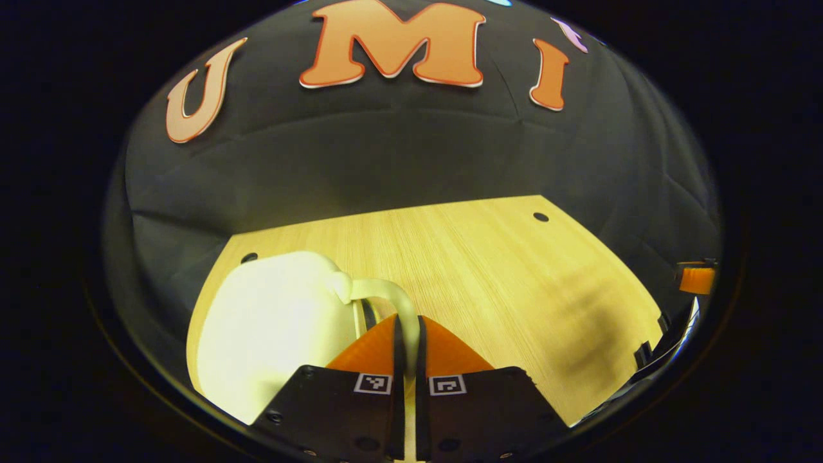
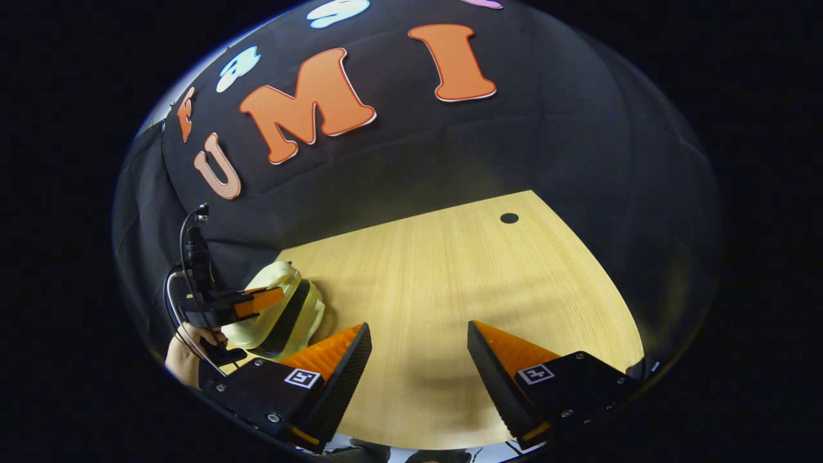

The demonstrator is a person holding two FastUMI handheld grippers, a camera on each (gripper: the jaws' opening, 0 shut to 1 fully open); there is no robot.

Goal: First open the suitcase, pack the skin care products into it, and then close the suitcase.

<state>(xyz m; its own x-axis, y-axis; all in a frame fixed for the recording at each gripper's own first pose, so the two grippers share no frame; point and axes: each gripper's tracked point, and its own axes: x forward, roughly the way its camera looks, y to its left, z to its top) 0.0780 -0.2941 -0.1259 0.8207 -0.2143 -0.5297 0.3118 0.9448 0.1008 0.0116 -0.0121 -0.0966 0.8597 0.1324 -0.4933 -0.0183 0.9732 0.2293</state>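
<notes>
Light wooden table (image 2: 450,270) against black cloth wall (image 2: 578,128)

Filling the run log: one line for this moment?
left gripper: shut on handle | small pale plastic suitcase: lid part-open | right gripper: open, empty

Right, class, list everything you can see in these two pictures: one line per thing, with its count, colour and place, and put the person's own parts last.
Suitcase: one, pale cream, at the table's near-left part; in the right gripper view its lid looks partly raised.
Suitcase handle: one, pale cream, on the case's right side, running down between the left gripper's fingers.
Table: one, light wood, with small dark round holes, in front of the black cloth wall.
Left gripper: one, shut on the suitcase handle.
Right gripper: one, open, over bare table to the right of the suitcase.
Hand: one, holding the left gripper, at the right gripper view's left edge.
</notes>
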